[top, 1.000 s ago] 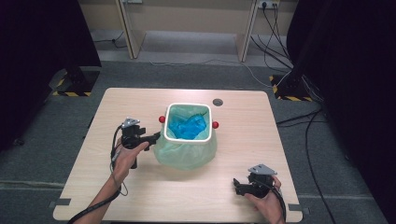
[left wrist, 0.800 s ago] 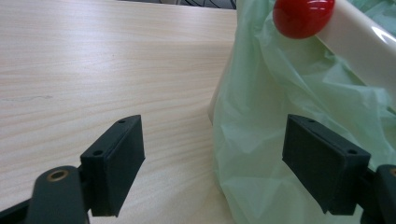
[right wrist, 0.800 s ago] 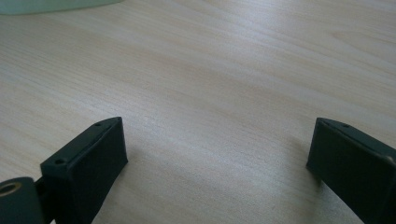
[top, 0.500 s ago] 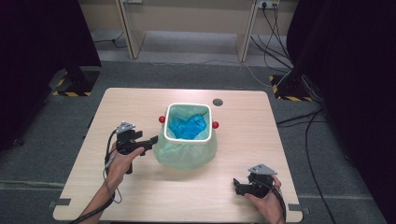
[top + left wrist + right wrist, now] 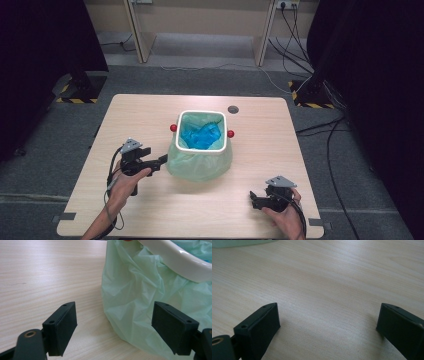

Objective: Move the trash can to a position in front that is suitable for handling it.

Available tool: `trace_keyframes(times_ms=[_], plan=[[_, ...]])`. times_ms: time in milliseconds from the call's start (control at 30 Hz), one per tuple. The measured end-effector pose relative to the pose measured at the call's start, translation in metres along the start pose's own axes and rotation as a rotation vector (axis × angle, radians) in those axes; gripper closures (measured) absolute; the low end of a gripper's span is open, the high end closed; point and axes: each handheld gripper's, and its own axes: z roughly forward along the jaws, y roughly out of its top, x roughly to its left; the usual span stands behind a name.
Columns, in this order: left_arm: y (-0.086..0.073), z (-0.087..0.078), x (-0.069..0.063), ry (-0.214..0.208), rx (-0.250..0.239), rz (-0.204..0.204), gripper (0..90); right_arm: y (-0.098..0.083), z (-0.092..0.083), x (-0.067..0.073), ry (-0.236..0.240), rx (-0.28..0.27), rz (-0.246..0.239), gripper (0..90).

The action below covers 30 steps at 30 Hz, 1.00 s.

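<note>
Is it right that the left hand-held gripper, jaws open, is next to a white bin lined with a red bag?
Not quite: the bag lining the white bin is pale green, as the left gripper view shows. The left hand-held gripper is indeed open beside it.

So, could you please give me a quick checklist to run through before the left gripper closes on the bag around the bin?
1. Left gripper open: ok, its jaws stand wide apart.
2. Green bag between the jaws: ok, its bulging side sits in the gap, nearer one jaw.
3. Jaws clear of the white bin rim: ok, the rim is well above them.
4. Bag folded over the rim all round: ok in the high view.
5. Right gripper out of the way: ok, open, low over bare table near the front edge.
6. What the blue stuff inside is: cannot tell.
</note>
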Motion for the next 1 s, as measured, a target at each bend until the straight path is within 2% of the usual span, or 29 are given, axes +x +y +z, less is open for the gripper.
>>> trace_keyframes(times_ms=[400, 633, 1000], plan=[[-0.011, -0.008, -0.007, -0.017, 0.010, 0.041, 19.5, 0.000, 0.000, 0.000, 0.000, 0.000, 0.000, 4.6], [-0.023, -0.012, -0.008, -0.006, 0.030, 0.077, 19.3, 0.000, 0.000, 0.000, 0.000, 0.000, 0.000, 4.6], [-0.039, -0.013, -0.007, -0.014, 0.055, 0.094, 18.8, 0.000, 0.000, 0.000, -0.001, 0.000, 0.003, 4.7]])
